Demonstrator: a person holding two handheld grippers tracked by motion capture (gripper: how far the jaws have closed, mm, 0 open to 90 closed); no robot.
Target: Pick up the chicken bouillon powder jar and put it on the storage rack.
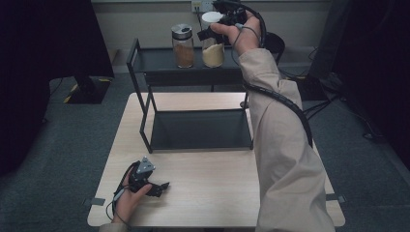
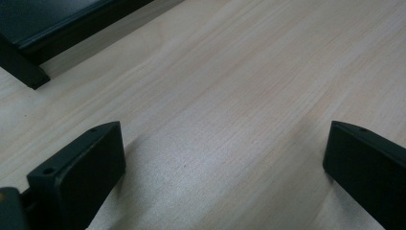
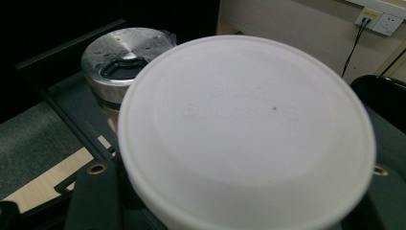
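On the upper shelf of the black rack (image 1: 159, 60), at its right-hand part in the high view, a white-lidded jar (image 1: 212, 46) of pale powder is gripped by the right gripper (image 1: 212, 30), whose jaws are closed around the jar just under its lid. From the right gripper view, the broad white lid (image 3: 246, 127) is seen from above, with a black jaw at either side of it near the bottom of the frame. Whether the jar's base rests on the shelf or is held just clear of it cannot be told. Just beside it, to its left in the high view, a second jar (image 1: 183, 46) with a metal shaker cap and brown powder is stood upright on the same shelf; the two jars are close together, but contact between them cannot be made out. The right hand (image 1: 244, 34) is wrapped around the gripper body, and a beige sleeve (image 1: 280, 145) is stretched across the rack's right side towards the near edge. The rack is set at the far half of a light wooden table (image 1: 212, 183). At the near left corner of the table, the left gripper (image 1: 162, 186) is held low over the wood by the left hand (image 1: 130, 198); its jaws are spread wide apart with nothing but bare tabletop (image 2: 230, 96) between them, and a foot of the rack (image 2: 24, 72) is seen off to one side.
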